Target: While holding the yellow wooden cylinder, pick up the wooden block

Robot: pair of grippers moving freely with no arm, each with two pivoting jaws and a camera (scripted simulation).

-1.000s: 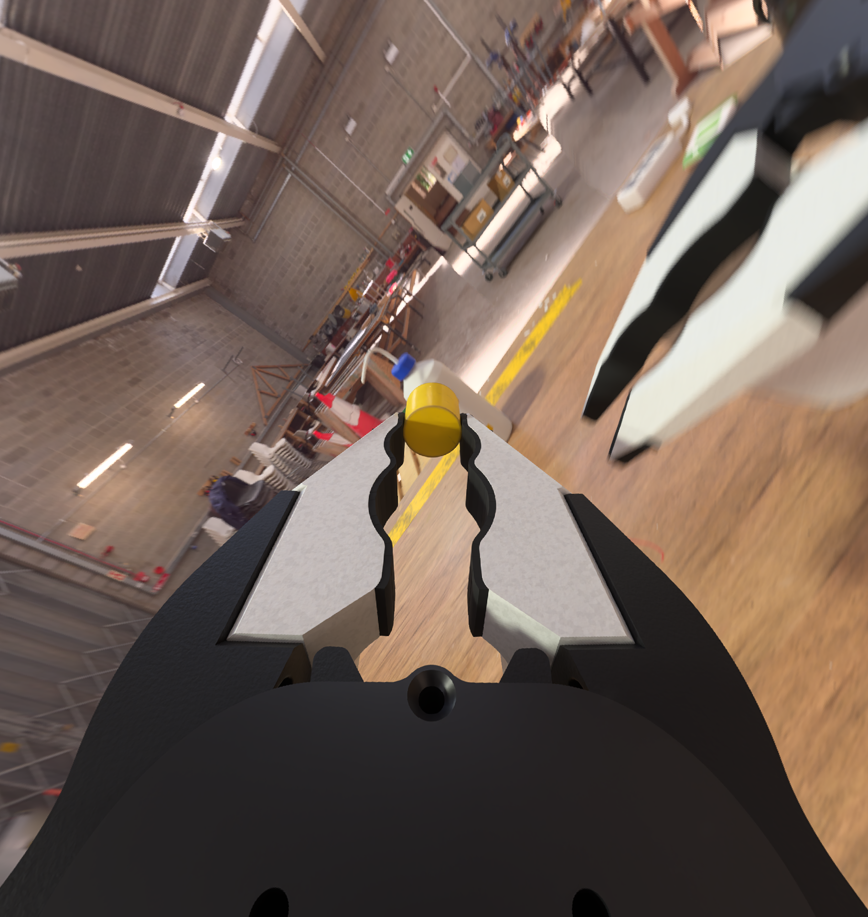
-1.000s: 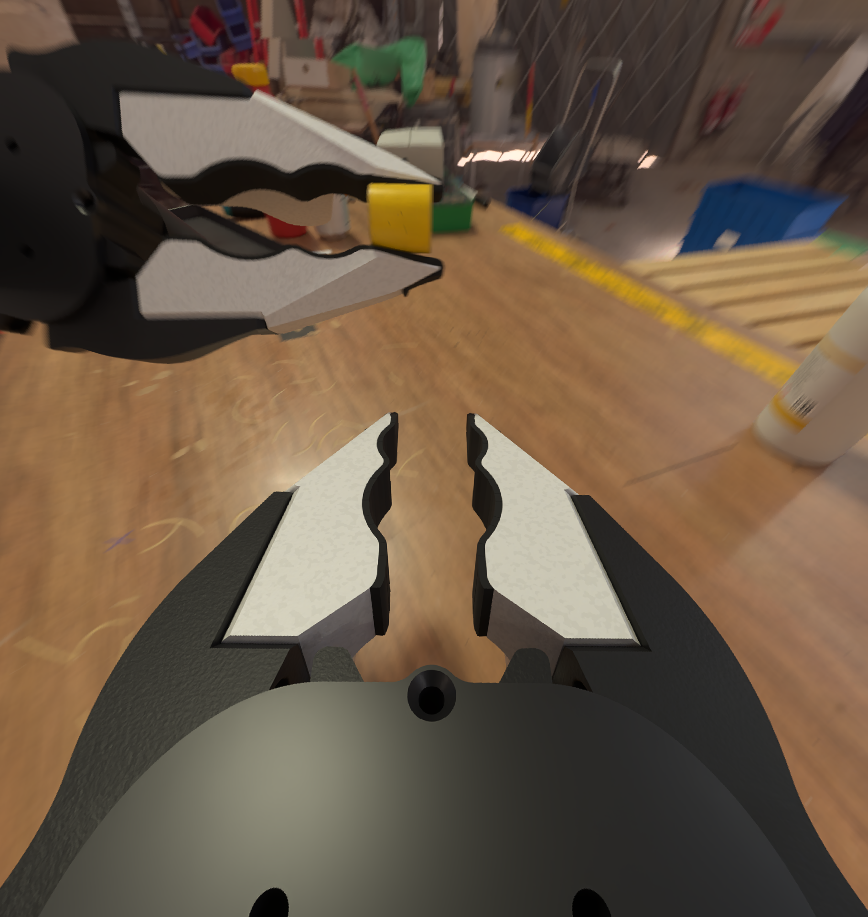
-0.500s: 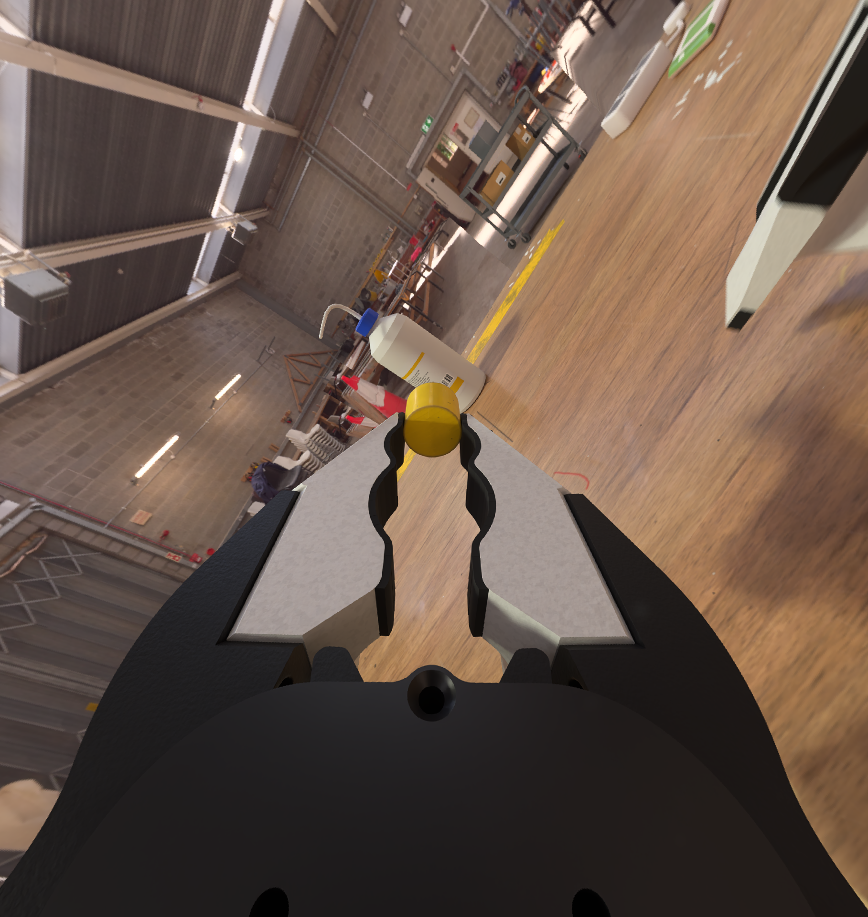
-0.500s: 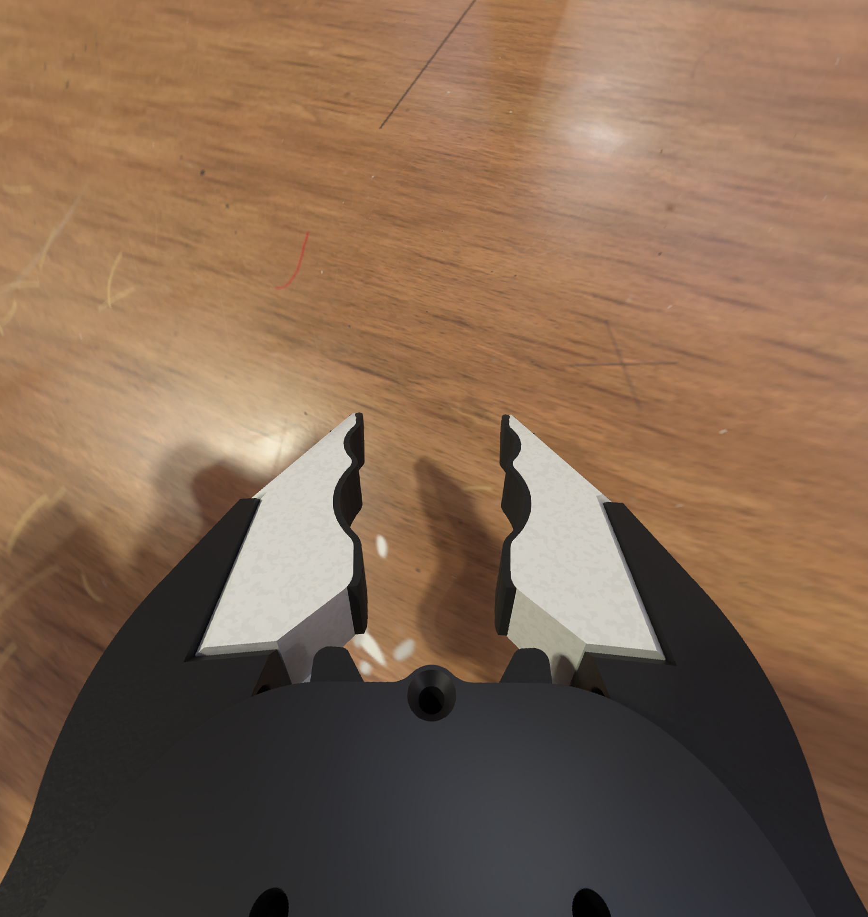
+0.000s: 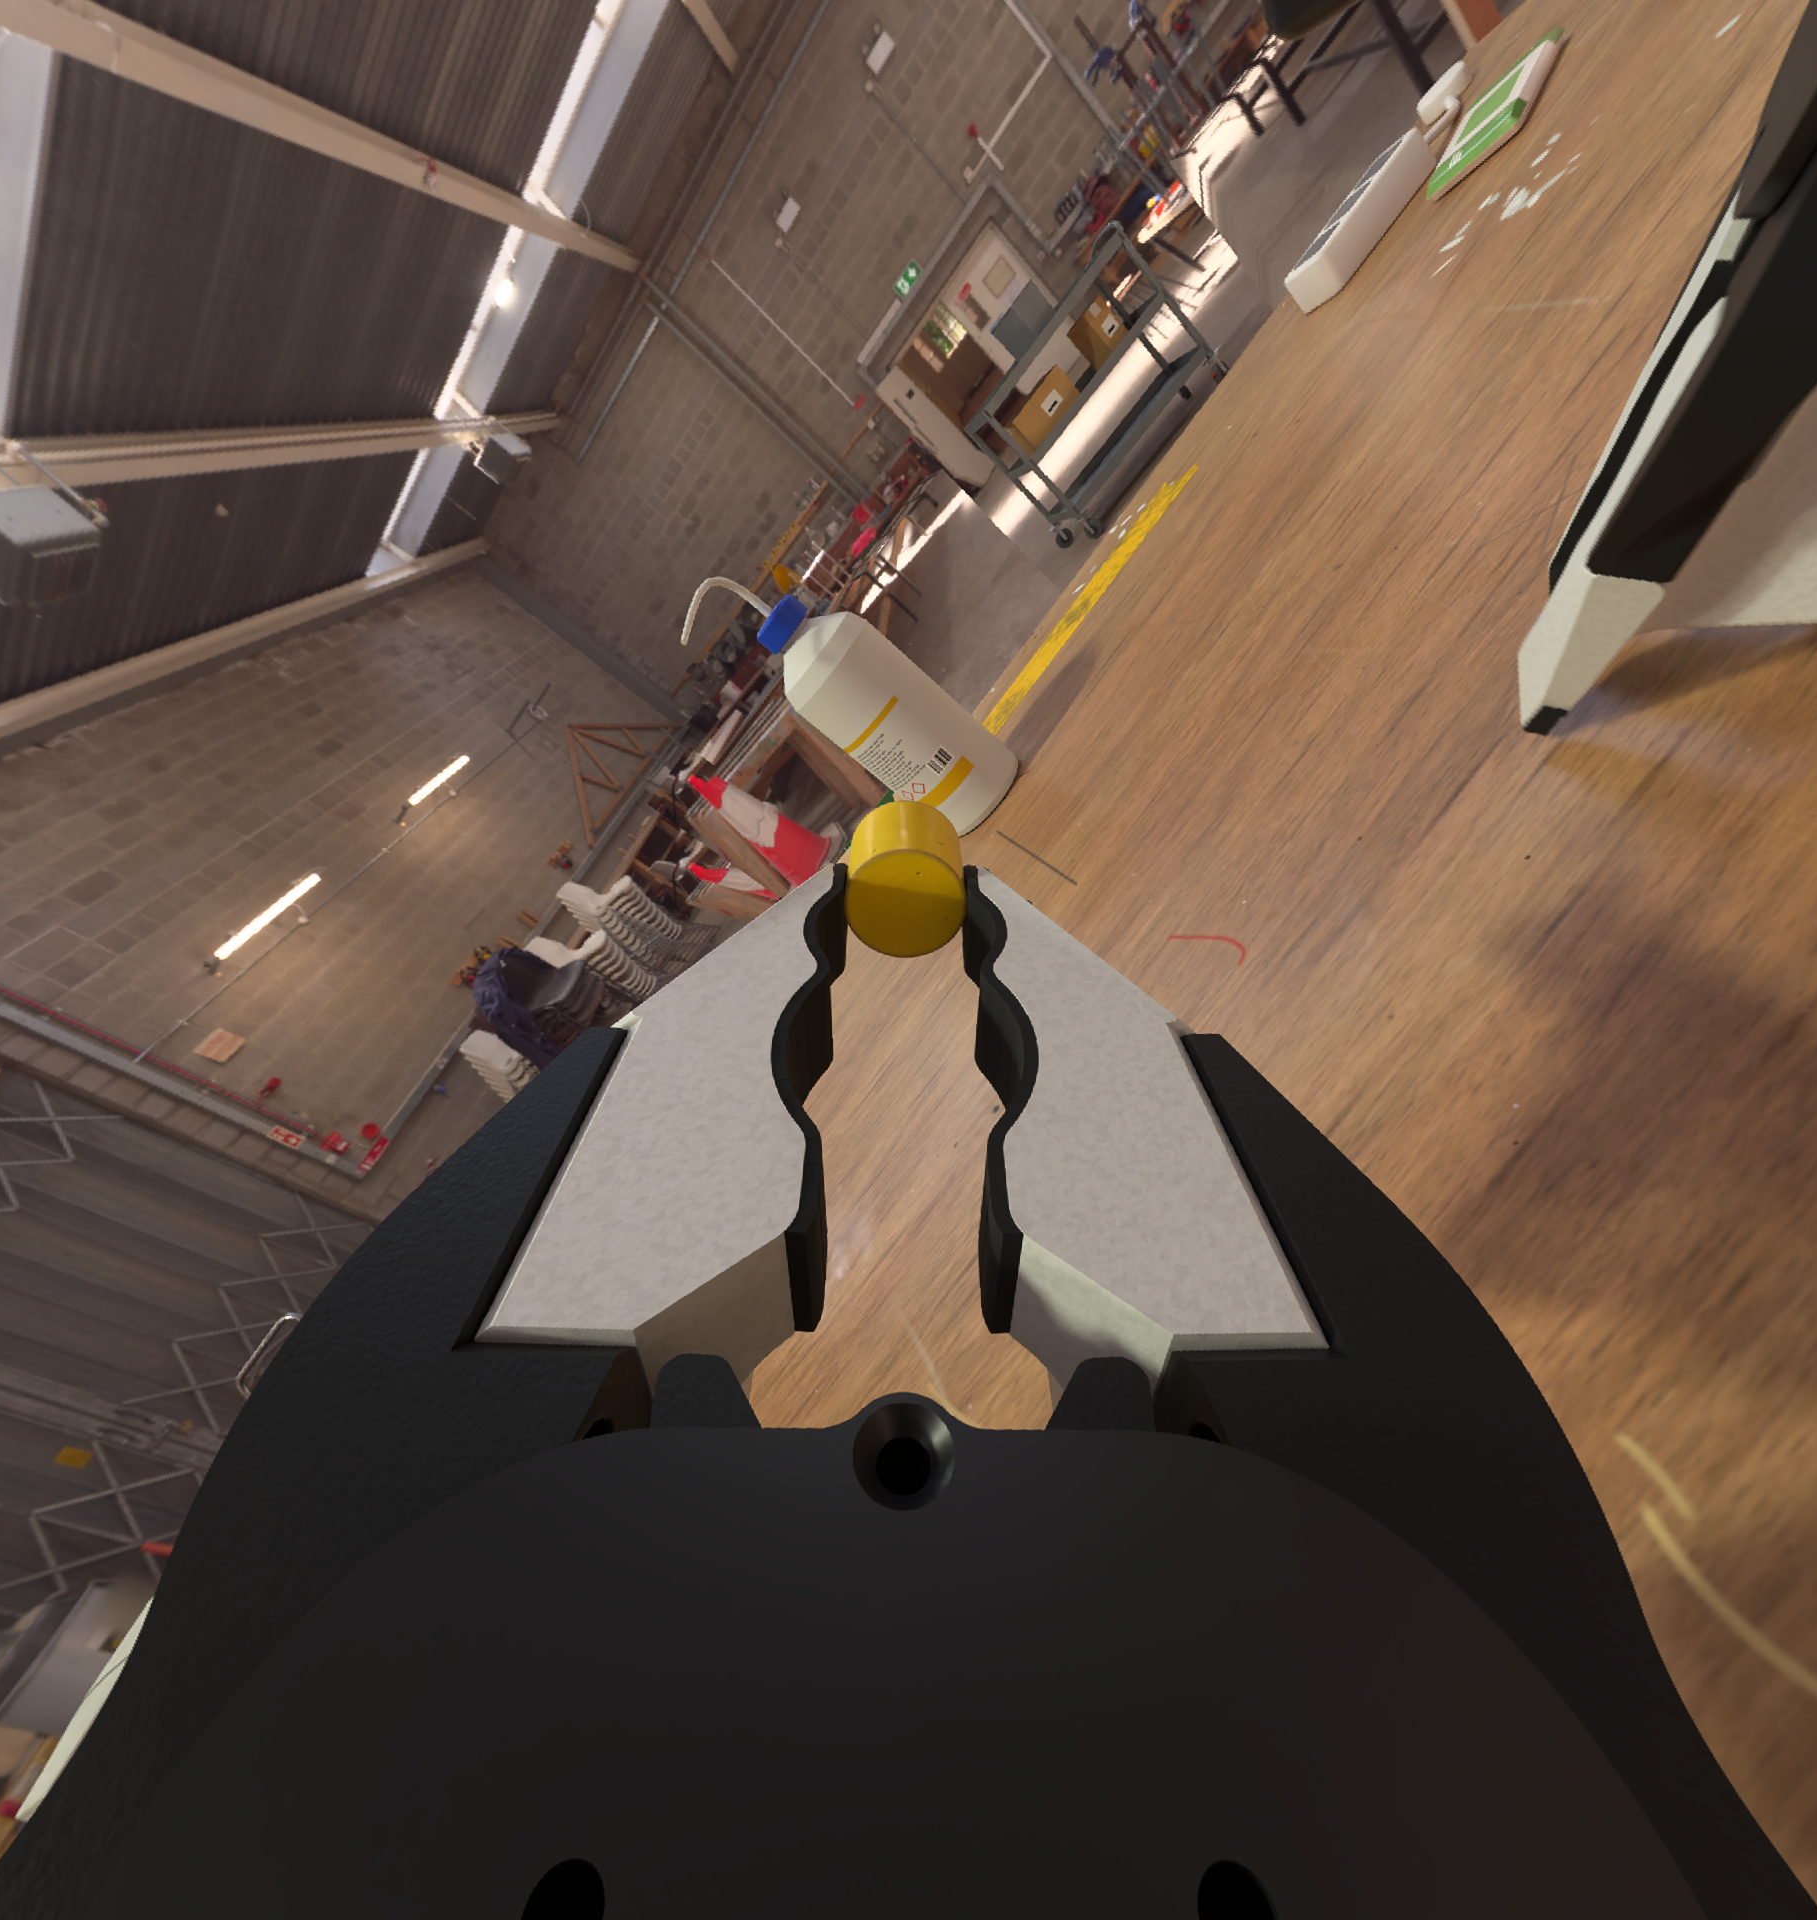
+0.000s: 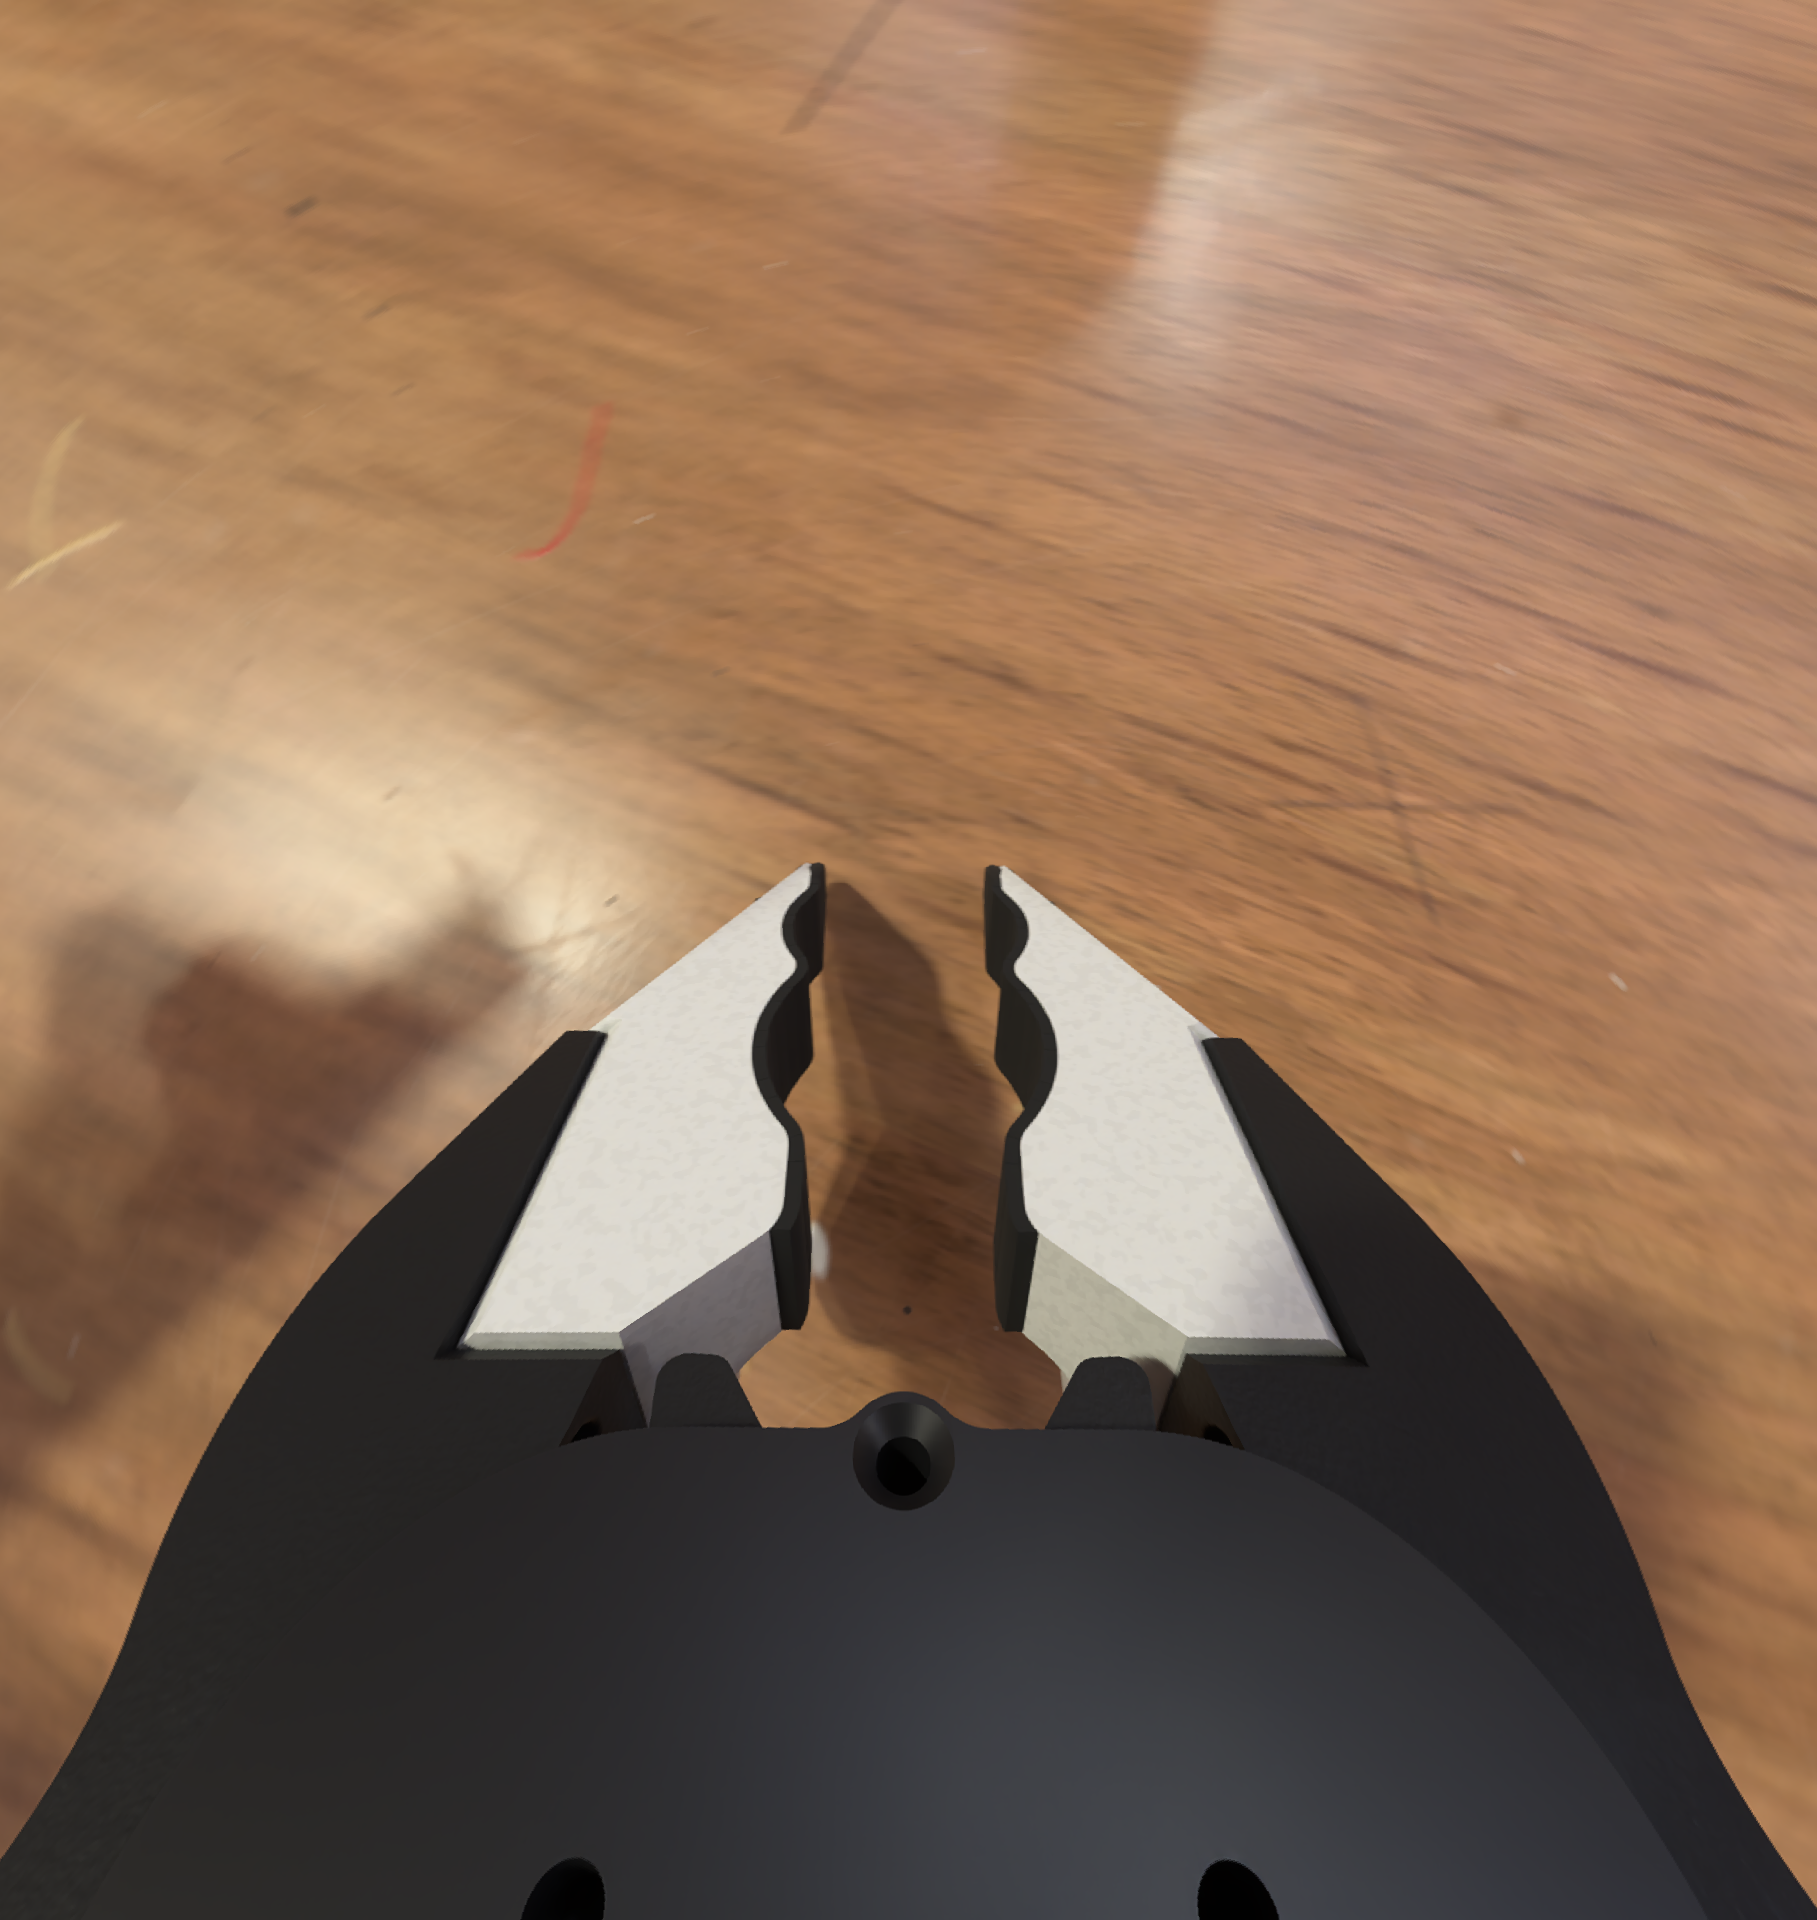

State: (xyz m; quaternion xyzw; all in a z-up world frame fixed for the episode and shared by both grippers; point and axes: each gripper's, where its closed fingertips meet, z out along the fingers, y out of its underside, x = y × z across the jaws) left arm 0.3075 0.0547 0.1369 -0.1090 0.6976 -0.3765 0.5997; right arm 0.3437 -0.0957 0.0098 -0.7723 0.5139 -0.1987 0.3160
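My left tool (image 5: 904, 883) is pinching the yellow wooden cylinder (image 5: 902, 896) right at its fingertips, flat round end facing the camera, lifted clear of the counter (image 5: 1403, 935). The left wrist view is rolled hard, so the counter runs up the right side and the hall walls fill the left. Just past the cylinder a white wash bottle (image 5: 888, 717) with a blue cap and bent spout stands on the counter near its edge. There is a small red mark (image 5: 1210, 943) on the wood to the right of my left tool. At the far right edge, part of my right tool (image 5: 1693, 436) shows, black body with white finger plates, tip down close to the counter.

In the right wrist view, my right tool (image 6: 904, 883) is spread with nothing between the fingers, pointing down at bare, blurred wood (image 6: 1299, 468). The red mark (image 6: 571, 488) lies ahead and to the left, well apart from the tips. Tool shadows fall on the wood between and left of the fingers. The wooden block shows in neither view, so I cannot tell where it is.
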